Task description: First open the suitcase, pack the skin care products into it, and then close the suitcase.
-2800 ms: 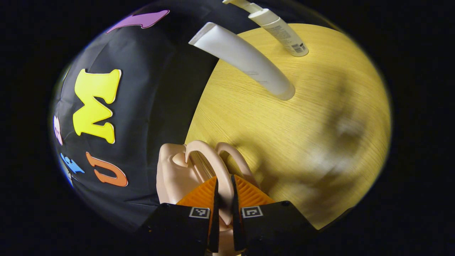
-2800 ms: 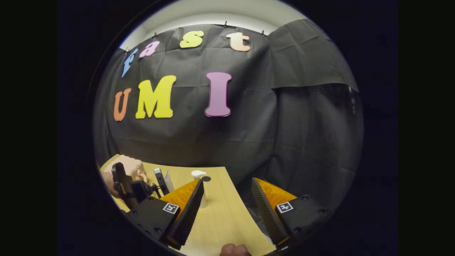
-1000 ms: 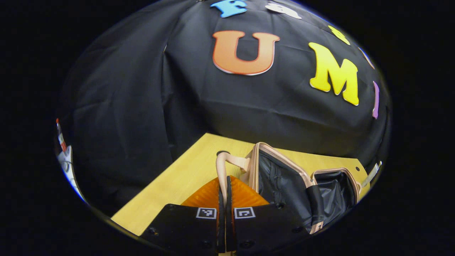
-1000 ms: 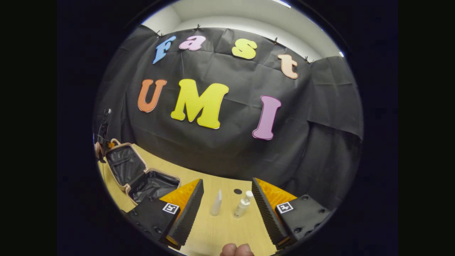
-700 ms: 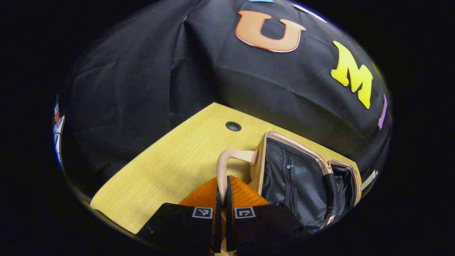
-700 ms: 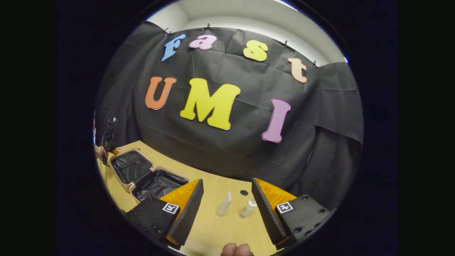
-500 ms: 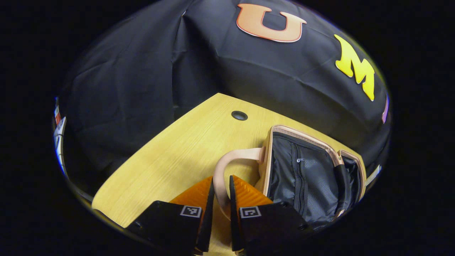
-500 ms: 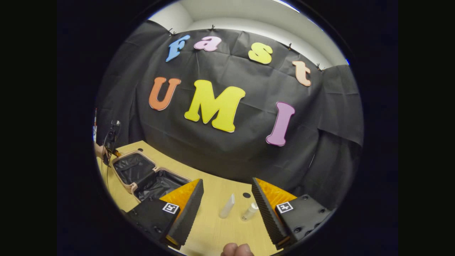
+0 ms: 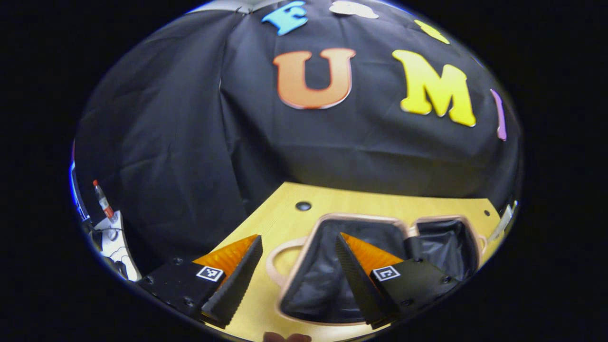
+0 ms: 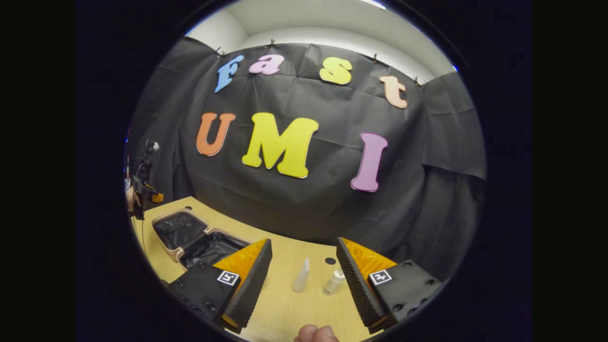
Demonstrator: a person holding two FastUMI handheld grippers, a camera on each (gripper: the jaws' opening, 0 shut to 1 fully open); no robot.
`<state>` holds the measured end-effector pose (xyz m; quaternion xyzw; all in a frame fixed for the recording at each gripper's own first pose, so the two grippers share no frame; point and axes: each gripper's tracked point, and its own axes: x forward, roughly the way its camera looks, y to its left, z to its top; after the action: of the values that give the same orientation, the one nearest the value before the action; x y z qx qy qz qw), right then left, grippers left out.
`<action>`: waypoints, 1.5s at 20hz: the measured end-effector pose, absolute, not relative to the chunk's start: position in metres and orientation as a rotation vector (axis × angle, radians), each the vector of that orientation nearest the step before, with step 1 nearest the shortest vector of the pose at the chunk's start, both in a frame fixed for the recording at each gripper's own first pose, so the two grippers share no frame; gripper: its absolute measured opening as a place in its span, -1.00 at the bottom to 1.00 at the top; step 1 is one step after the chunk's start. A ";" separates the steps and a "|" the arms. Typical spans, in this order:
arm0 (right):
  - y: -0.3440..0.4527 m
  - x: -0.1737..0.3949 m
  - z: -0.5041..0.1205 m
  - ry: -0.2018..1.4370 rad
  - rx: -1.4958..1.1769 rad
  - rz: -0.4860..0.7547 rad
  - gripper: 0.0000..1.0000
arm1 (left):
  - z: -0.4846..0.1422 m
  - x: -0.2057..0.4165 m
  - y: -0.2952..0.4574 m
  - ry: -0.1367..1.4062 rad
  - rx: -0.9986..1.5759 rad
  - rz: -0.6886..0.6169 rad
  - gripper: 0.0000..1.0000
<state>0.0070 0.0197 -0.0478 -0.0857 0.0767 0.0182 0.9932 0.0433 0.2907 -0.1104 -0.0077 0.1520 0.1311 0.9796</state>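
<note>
Having let go of the handle [image 9: 275, 259], left claw [image 9: 297, 266] gaping over opened suitcase [image 9: 332, 280] — right claw [image 10: 304, 273] gaping too — risking toppling upright tube [image 10: 301, 277]

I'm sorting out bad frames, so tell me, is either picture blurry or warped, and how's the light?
Left gripper view: sharp, strong fisheye bend; the table edge curves, the open suitcase lining is dark and shows little detail. Right gripper view: also sharp and bent; tube and pump bottle stand small but evenly lit, no glare.
</note>
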 end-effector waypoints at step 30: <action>-0.230 0.025 -0.187 0.398 -0.120 -0.126 0.61 | -0.246 0.067 -0.268 0.411 0.012 -0.320 0.97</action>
<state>0.0254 -0.2303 -0.1870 -0.0597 0.1974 -0.0624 0.9765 0.0673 -0.2678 -0.2465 0.0058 0.2031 -0.1584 0.9662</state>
